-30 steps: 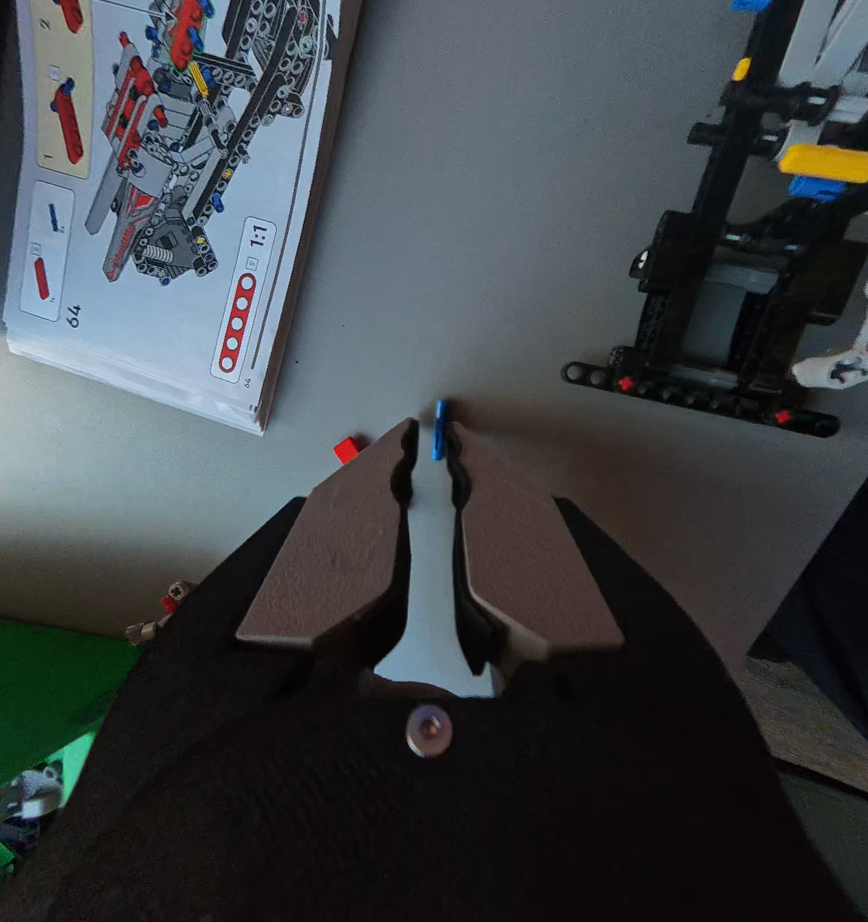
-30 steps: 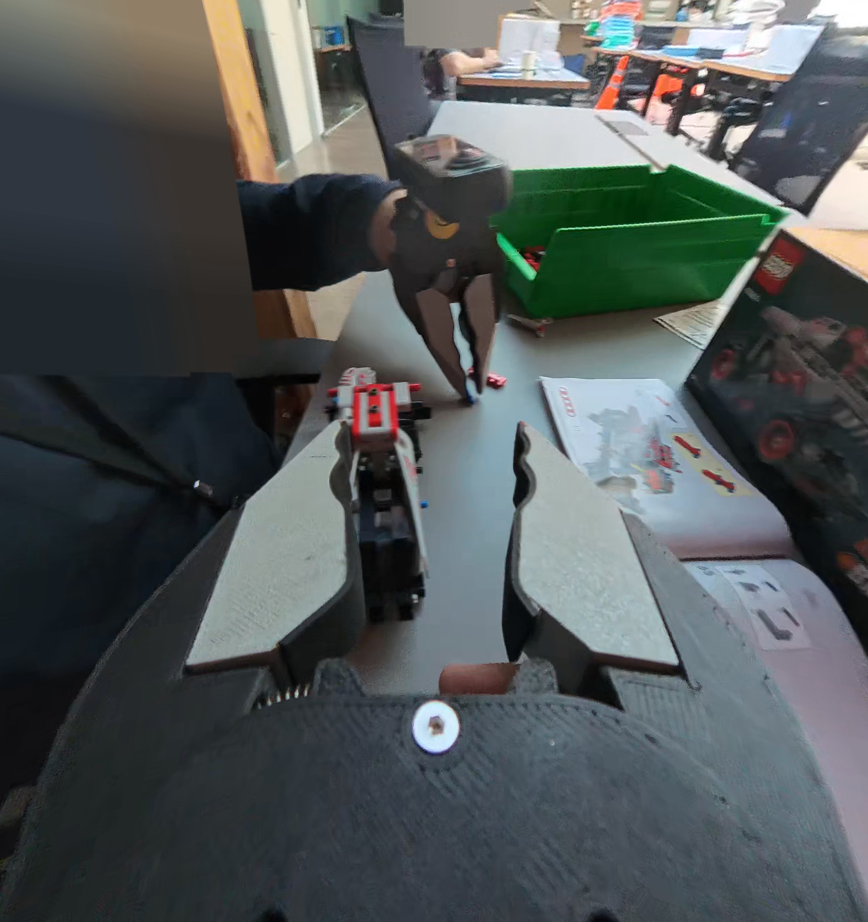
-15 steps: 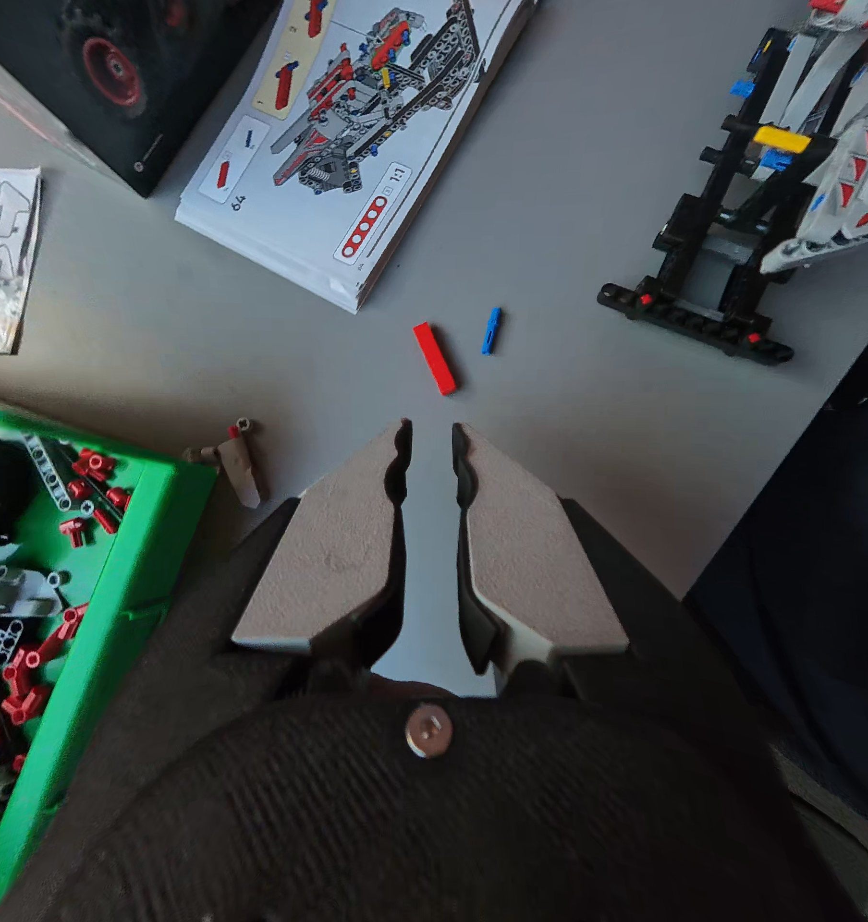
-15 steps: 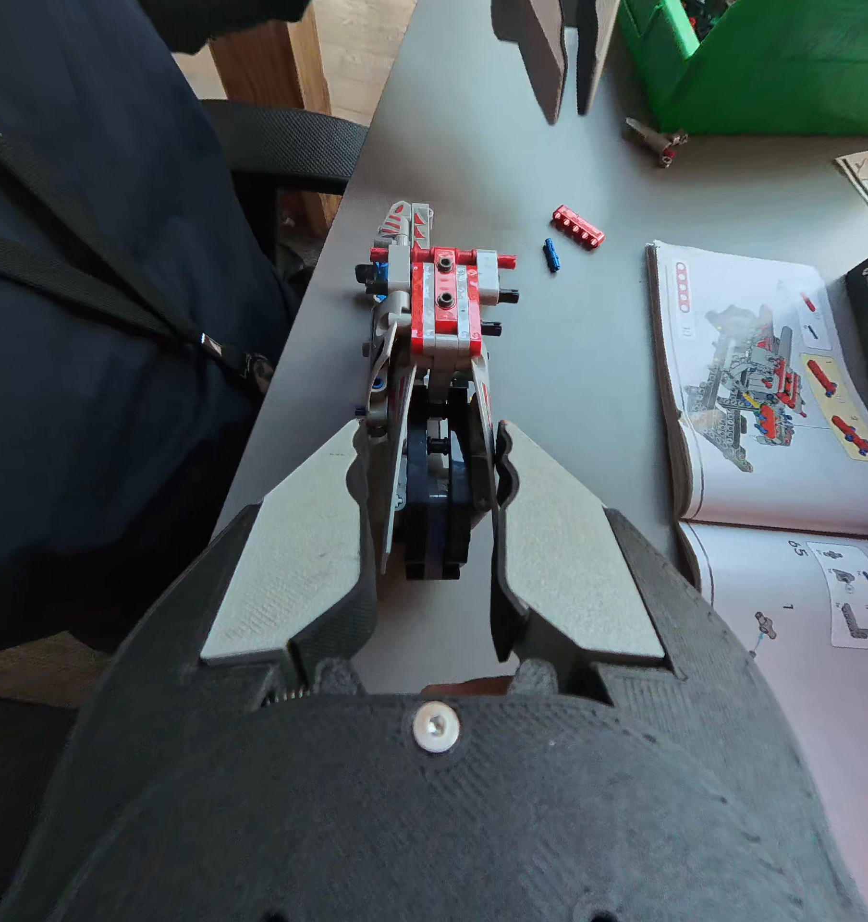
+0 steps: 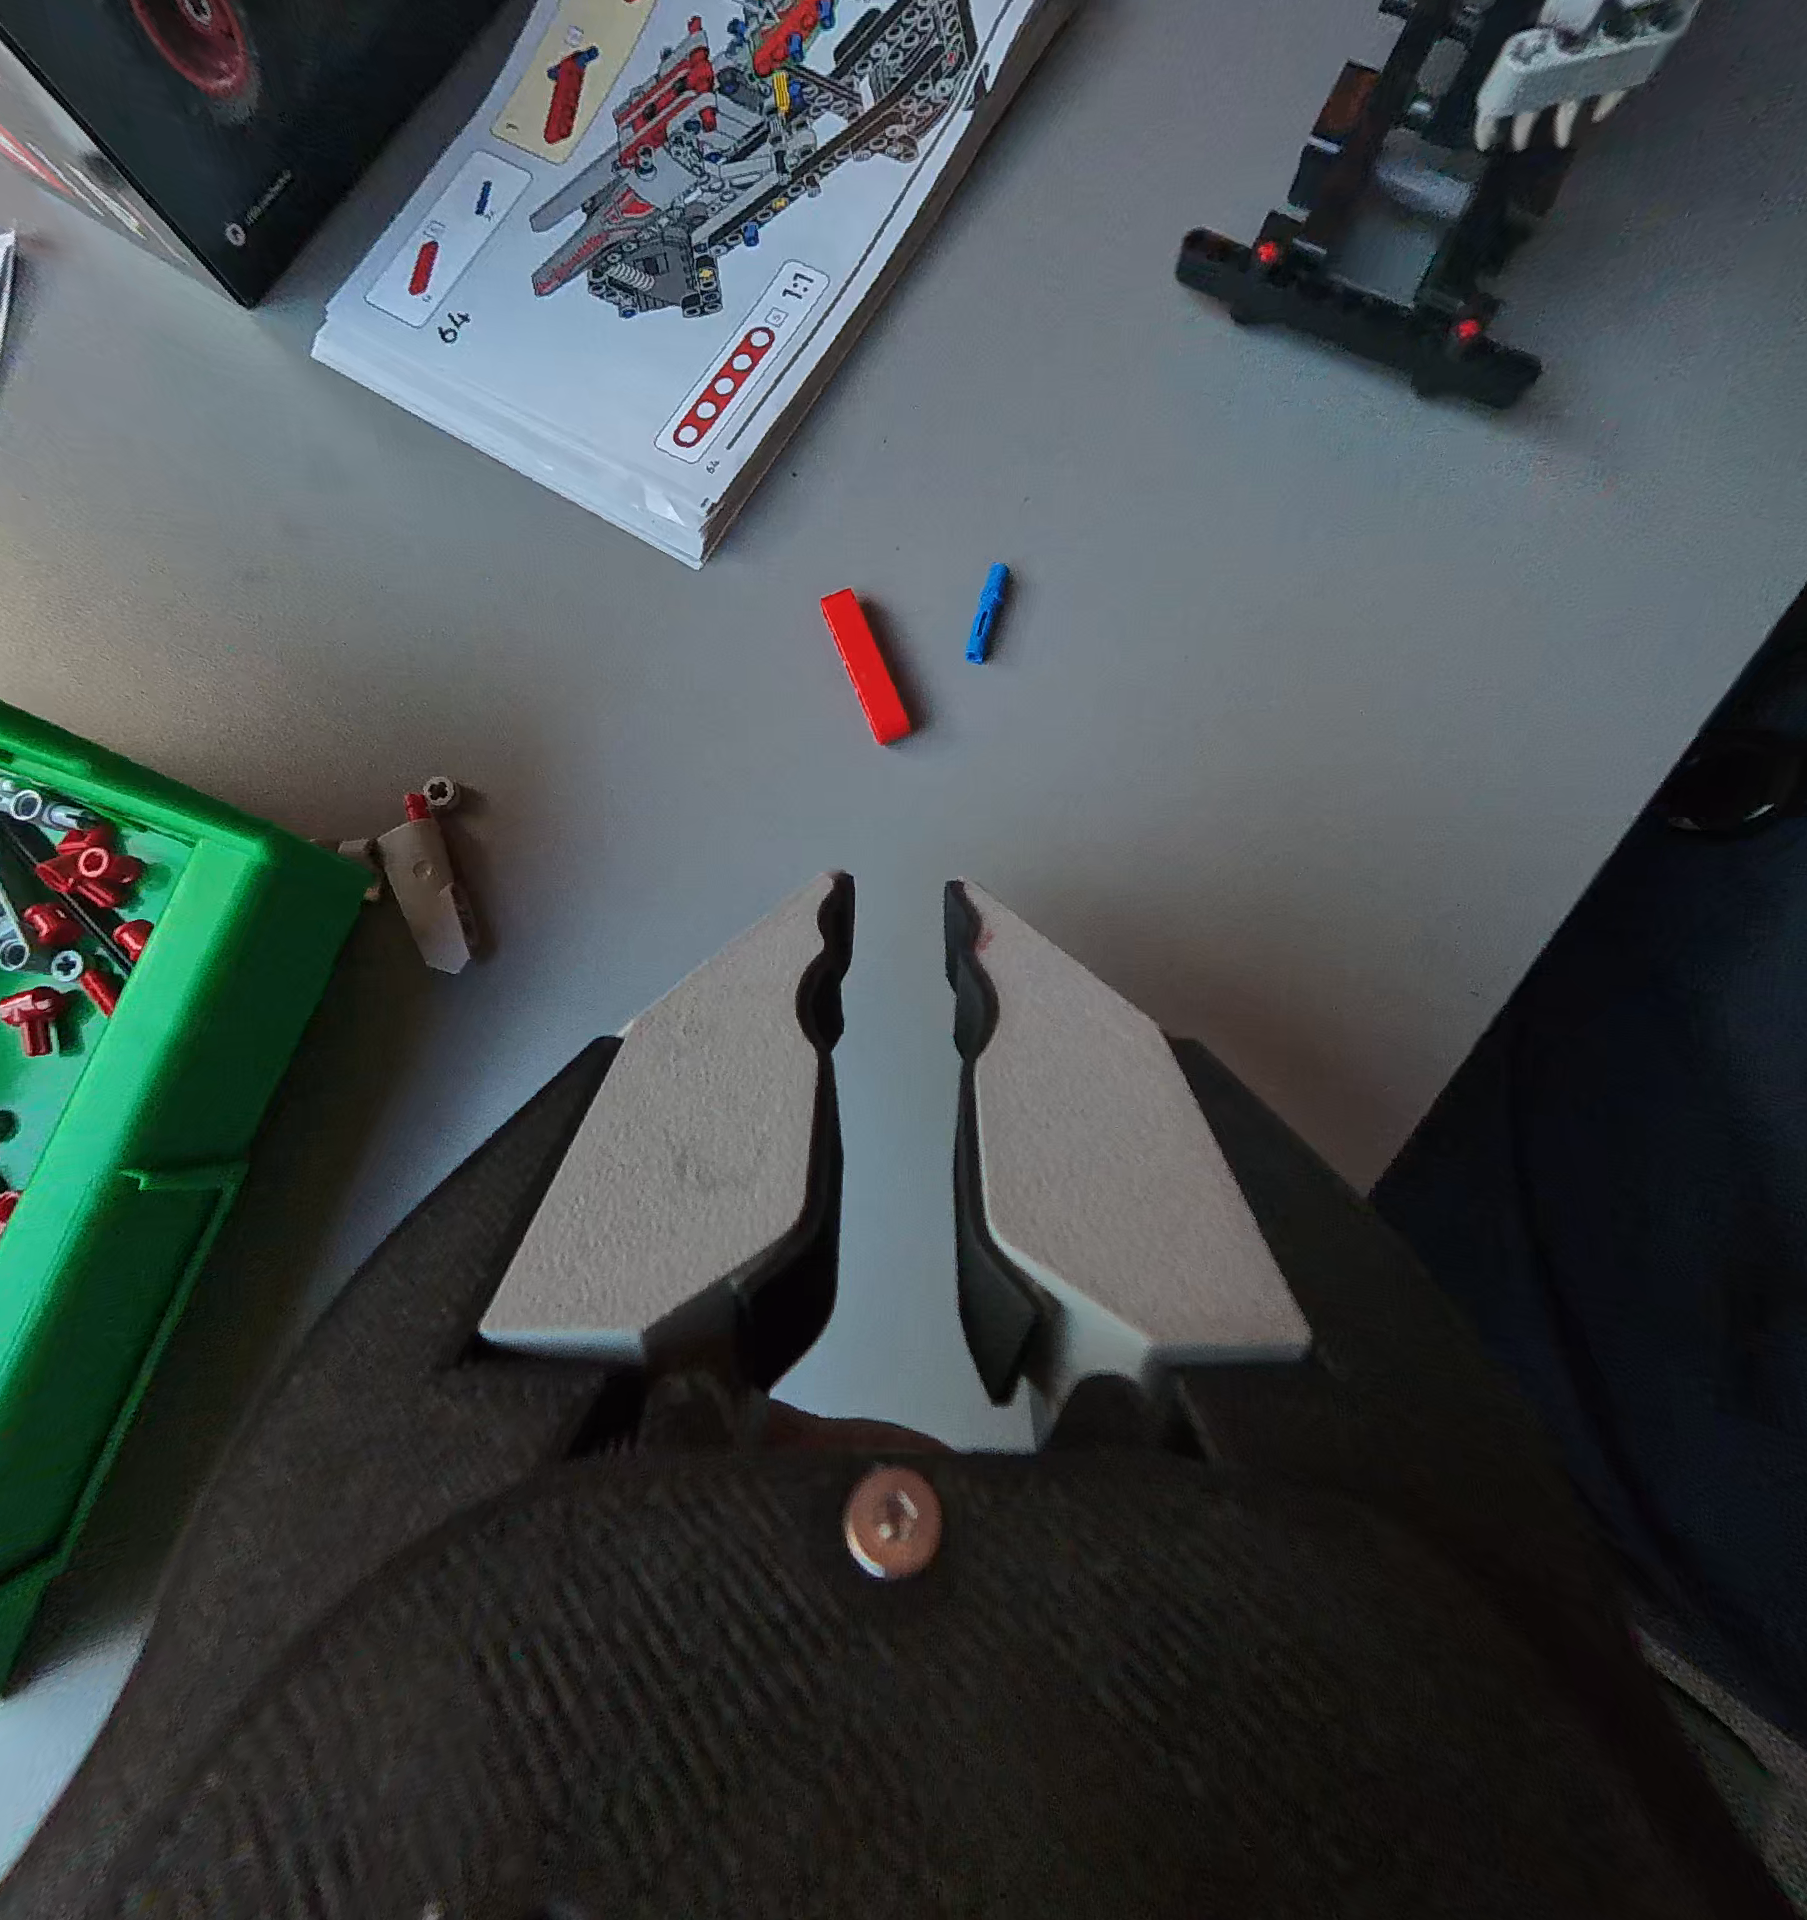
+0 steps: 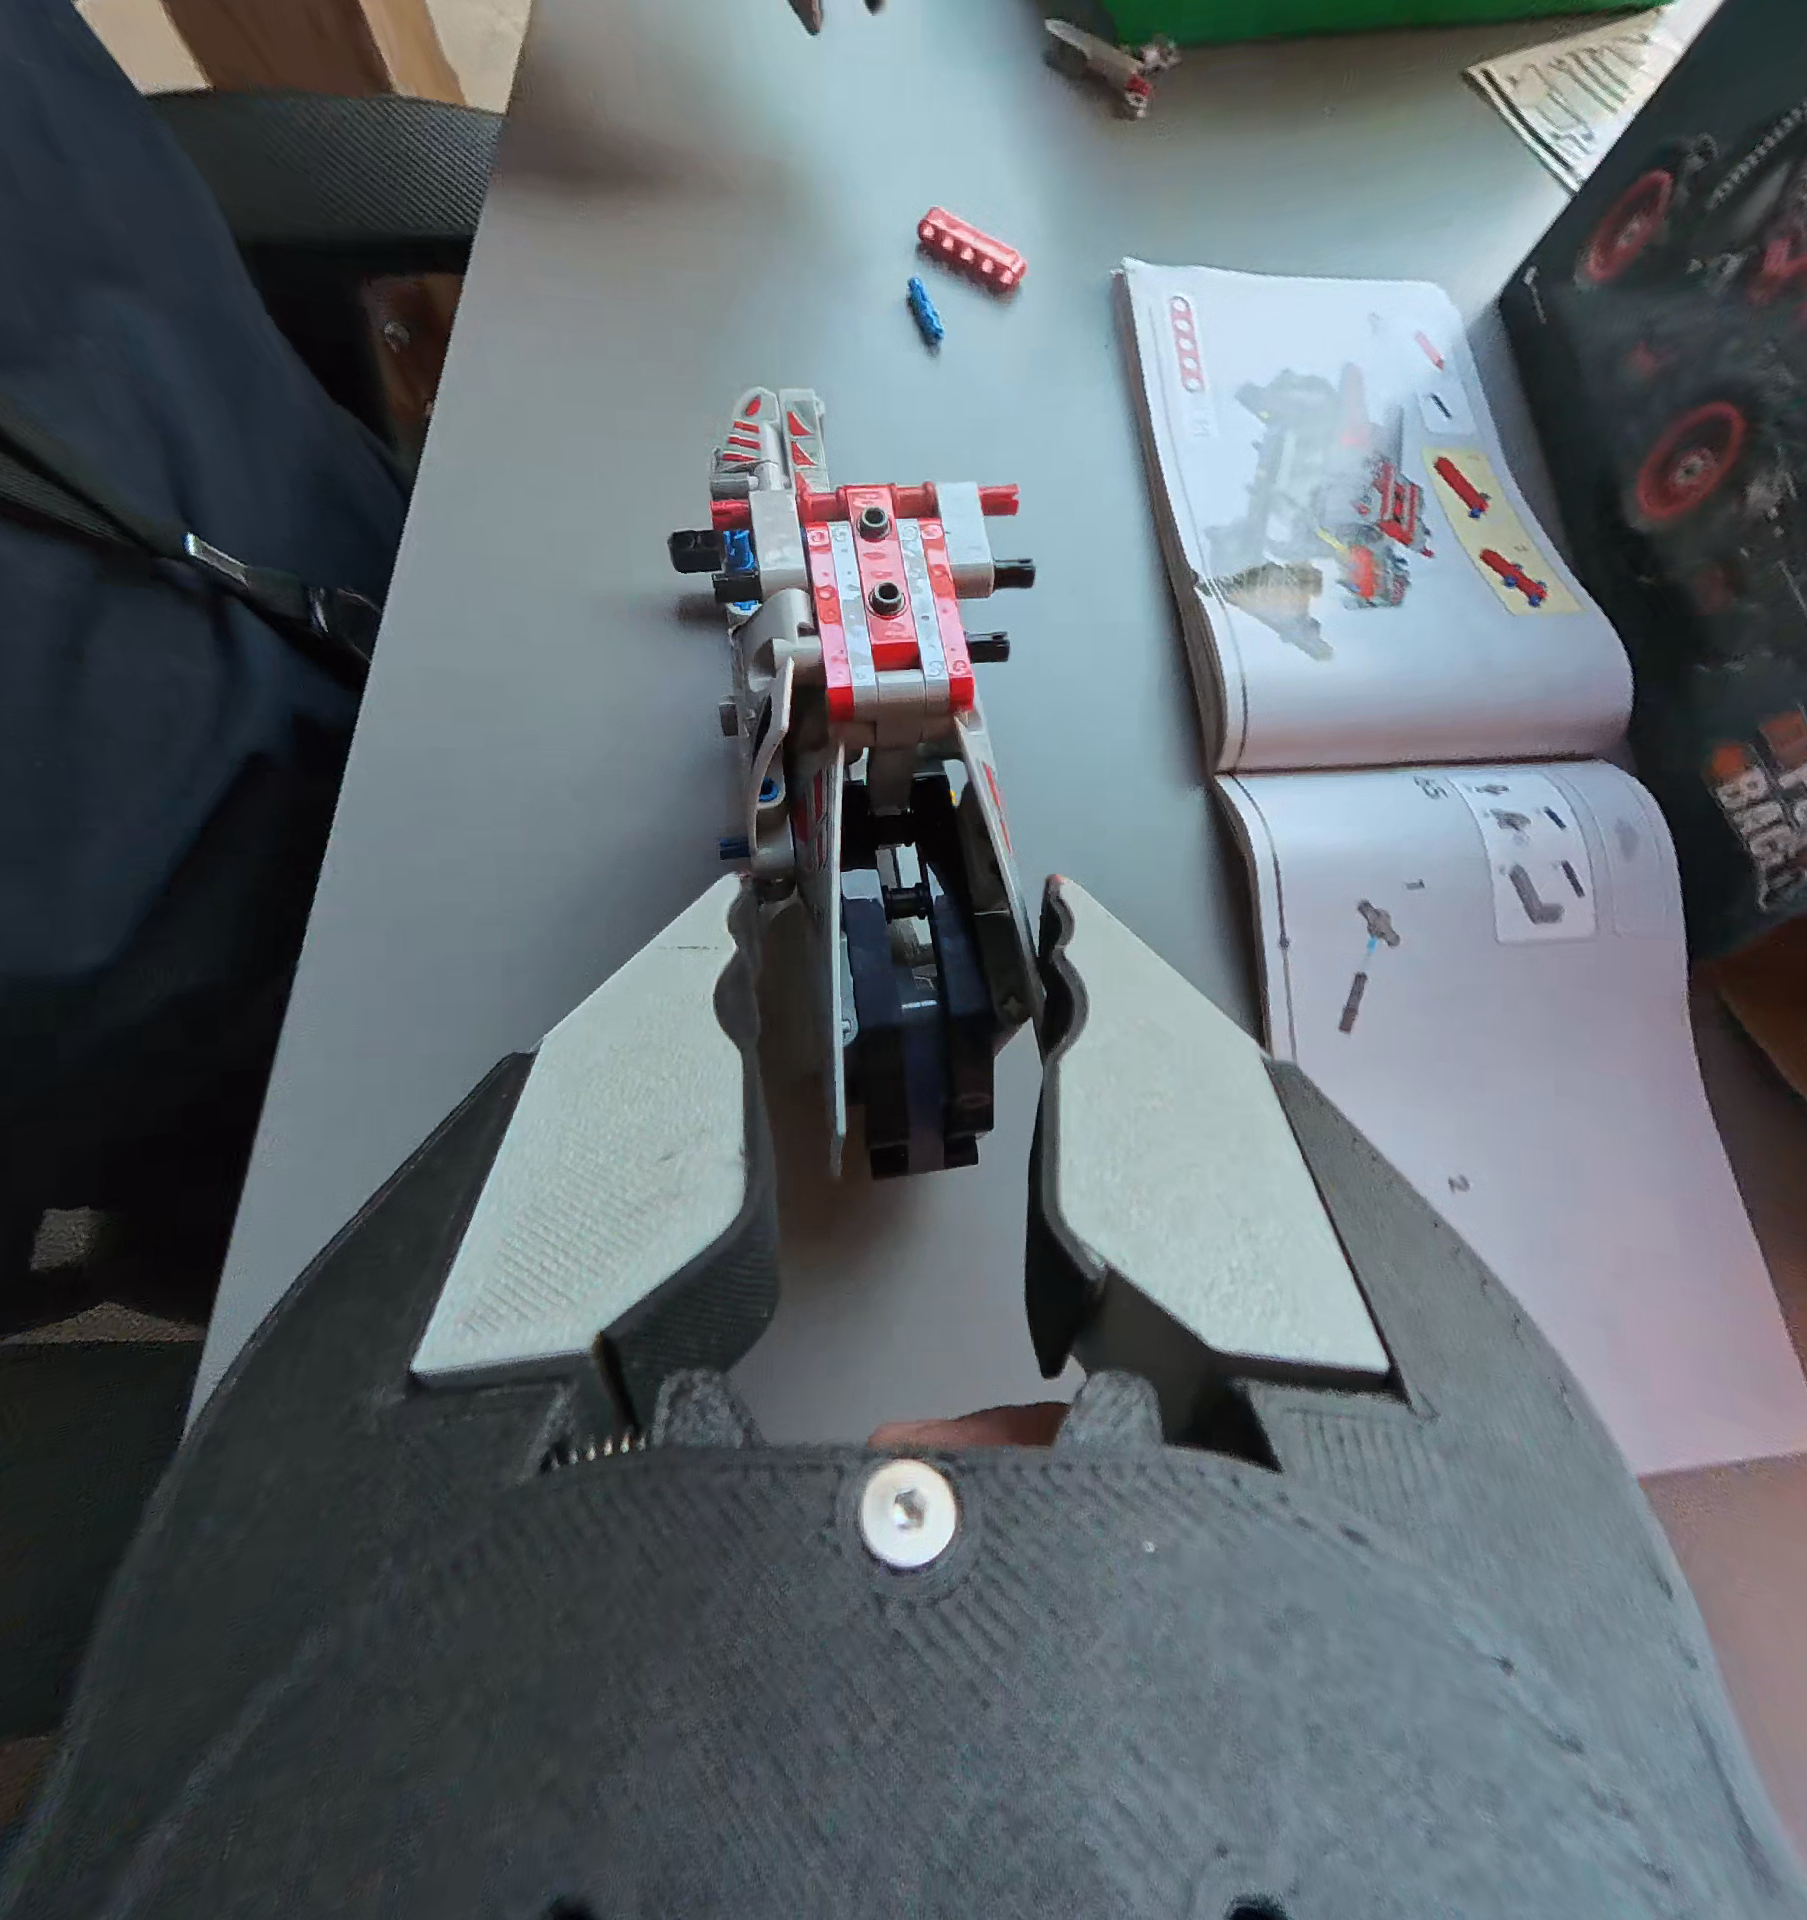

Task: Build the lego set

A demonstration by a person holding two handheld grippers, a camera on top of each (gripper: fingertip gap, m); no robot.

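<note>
The partly built lego model [image 6: 883, 603], red, white and black, lies on the grey table [image 6: 587, 312]. My right gripper [image 6: 894, 914] is closed around its black rear end, with both fingertips against its side panels. The model also shows in the left wrist view [image 5: 1398, 208] at the far right. A red beam [image 5: 866, 665] and a blue pin [image 5: 986, 613] lie loose on the table ahead of my left gripper [image 5: 899, 894]. The left gripper is raised above the table, its jaws slightly apart and empty. The beam [image 6: 972, 247] and pin [image 6: 925, 309] lie beyond the model.
The open instruction booklet [image 5: 670, 260] lies at the far left, next to the black set box [image 5: 151, 104]. A green parts bin [image 5: 99, 1091] holds several small pieces at the left. A small tan assembly [image 5: 431, 883] lies beside it. A person's dark clothing fills the right edge. The gap from one gripper's tips to the other's is roughly 30 cm.
My left gripper let go of the blue pin on the table and drew back and up. My right gripper moved forward over the model and closed on its rear.
</note>
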